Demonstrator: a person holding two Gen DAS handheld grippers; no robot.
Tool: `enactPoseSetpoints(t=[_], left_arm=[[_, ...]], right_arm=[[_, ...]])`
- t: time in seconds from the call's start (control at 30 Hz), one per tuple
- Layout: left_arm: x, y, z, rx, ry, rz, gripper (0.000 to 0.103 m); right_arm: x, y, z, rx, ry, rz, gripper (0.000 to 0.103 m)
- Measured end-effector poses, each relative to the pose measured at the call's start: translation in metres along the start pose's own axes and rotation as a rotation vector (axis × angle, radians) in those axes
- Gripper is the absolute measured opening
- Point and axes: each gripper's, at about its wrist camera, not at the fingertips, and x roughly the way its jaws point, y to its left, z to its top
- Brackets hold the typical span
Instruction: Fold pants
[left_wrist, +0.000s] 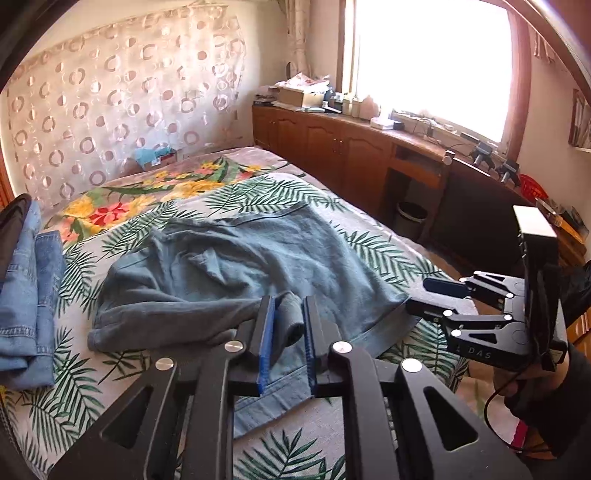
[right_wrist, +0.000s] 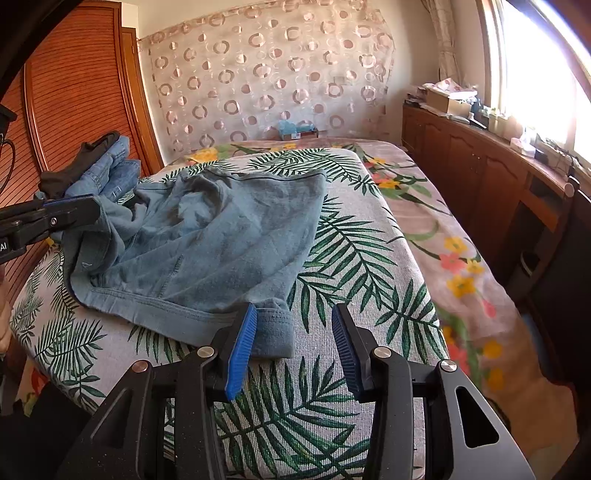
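Light blue-grey pants (left_wrist: 236, 266) lie crumpled on the leaf-print bed cover; they also show in the right wrist view (right_wrist: 221, 240). My left gripper (left_wrist: 288, 332) is shut on a bunched fold of the pants and lifts it slightly; it appears at the left edge of the right wrist view (right_wrist: 74, 210). My right gripper (right_wrist: 293, 347) is open, its left finger beside a rolled cuff (right_wrist: 273, 332) at the near corner of the pants. It shows at the right of the left wrist view (left_wrist: 417, 295), at the pants' edge.
A stack of folded denim (left_wrist: 29, 295) lies at the bed's left side, seen too in the right wrist view (right_wrist: 107, 166). Wooden cabinets (left_wrist: 351, 147) run under the window on the right. A wooden wardrobe (right_wrist: 74, 92) stands left of the bed.
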Motion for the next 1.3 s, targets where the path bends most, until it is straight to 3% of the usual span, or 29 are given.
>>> enactPoseSetpoints(t=[0.13,0.2,0.33,0.4,0.47,0.67,1.13,1.3], left_arm=[[-0.010,0.001,-0.004,0.006,-0.009,0.007,0.030],[-0.016,0.003,-0.006,0.004,-0.020,0.016,0.046],[-0.023,0.012,-0.011,-0.002,-0.033,0.039,0.050],[-0.024,0.019,-0.017,-0.007,-0.032,0.062,0.068],[-0.025,0.028,-0.022,-0.024,-0.036,0.073,0.079],[-0.019,0.053,-0.043,-0.065,-0.006,0.124,0.079],[-0.005,0.069,-0.077,-0.106,0.061,0.135,0.079],[-0.004,0.069,-0.081,-0.110,0.070,0.136,0.079]], right_arm=[[0.001,0.003,0.001,-0.006,-0.003,0.006,0.044],[0.002,0.007,0.002,-0.012,-0.003,0.009,0.044],[0.005,0.014,0.004,-0.023,-0.004,0.022,0.044],[0.006,0.017,0.005,-0.028,-0.003,0.033,0.044],[0.008,0.020,0.005,-0.036,-0.002,0.041,0.044],[0.017,0.034,0.007,-0.059,0.003,0.068,0.044],[-0.004,0.052,0.009,-0.103,-0.061,0.077,0.044],[0.015,0.060,0.004,-0.125,-0.016,0.114,0.045]])
